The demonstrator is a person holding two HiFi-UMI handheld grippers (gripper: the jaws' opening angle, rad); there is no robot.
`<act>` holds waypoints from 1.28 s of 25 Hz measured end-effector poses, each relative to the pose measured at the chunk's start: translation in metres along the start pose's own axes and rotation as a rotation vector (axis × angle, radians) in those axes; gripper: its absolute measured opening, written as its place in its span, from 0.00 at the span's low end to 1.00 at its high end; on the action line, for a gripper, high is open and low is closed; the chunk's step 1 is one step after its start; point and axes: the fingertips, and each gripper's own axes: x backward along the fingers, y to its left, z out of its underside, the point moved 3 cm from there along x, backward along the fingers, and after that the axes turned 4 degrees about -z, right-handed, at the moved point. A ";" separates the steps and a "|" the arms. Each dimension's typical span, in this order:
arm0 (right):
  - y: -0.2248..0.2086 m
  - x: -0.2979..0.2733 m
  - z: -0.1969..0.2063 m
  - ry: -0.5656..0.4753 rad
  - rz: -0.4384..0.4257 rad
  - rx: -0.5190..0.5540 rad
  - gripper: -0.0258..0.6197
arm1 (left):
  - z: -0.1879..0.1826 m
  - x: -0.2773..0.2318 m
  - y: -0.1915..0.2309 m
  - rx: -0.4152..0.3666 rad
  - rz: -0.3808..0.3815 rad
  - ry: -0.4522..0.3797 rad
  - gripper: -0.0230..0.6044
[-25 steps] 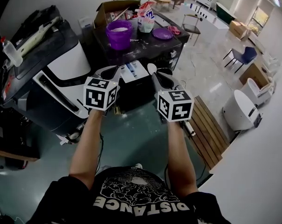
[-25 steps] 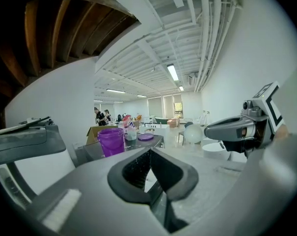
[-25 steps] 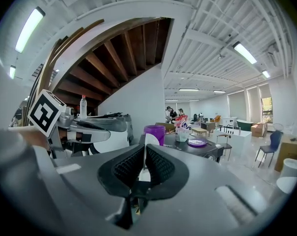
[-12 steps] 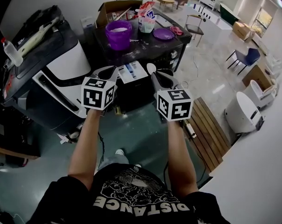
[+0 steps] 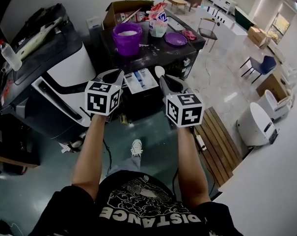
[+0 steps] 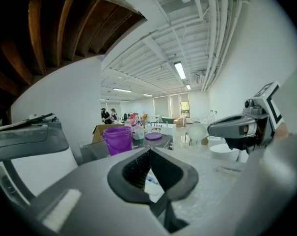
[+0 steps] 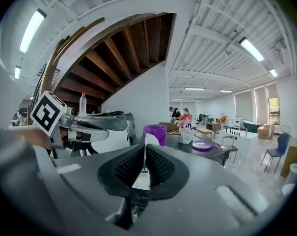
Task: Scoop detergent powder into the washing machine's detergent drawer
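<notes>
A dark washing machine (image 5: 155, 53) stands ahead with its white detergent drawer (image 5: 141, 80) pulled out at the front. On its top are a purple bucket (image 5: 127, 37) holding white powder, a detergent bag (image 5: 158, 22) and a purple lid (image 5: 175, 38). My left gripper (image 5: 118, 75) hovers left of the drawer, jaws closed with nothing in them. My right gripper (image 5: 163, 78) is just right of the drawer, shut on a white scoop (image 5: 159, 72) whose bowl sticks up past the tips. In the right gripper view the scoop (image 7: 149, 140) shows in front of the bucket (image 7: 158, 132).
A big black-and-white machine (image 5: 60, 68) stands close on the left with a bottle (image 5: 8, 53) on it. An open cardboard box (image 5: 121, 9) sits behind the bucket. A wooden bench (image 5: 219, 136), a white round unit (image 5: 256, 122) and a blue chair (image 5: 258, 60) are to the right.
The view has moved a little closer to the washing machine, and a shoe now shows on the floor below. Both grippers keep their pose and stay closed.
</notes>
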 end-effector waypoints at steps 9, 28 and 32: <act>-0.031 -0.075 -0.011 0.023 -0.027 0.021 0.10 | -0.008 -0.067 0.048 0.030 -0.021 -0.003 0.04; -0.075 -0.235 -0.063 0.063 -0.102 0.074 0.10 | -0.032 -0.188 0.149 0.074 -0.047 0.021 0.04; -0.079 -0.256 -0.068 0.069 -0.112 0.080 0.10 | -0.034 -0.202 0.163 0.078 -0.050 0.021 0.04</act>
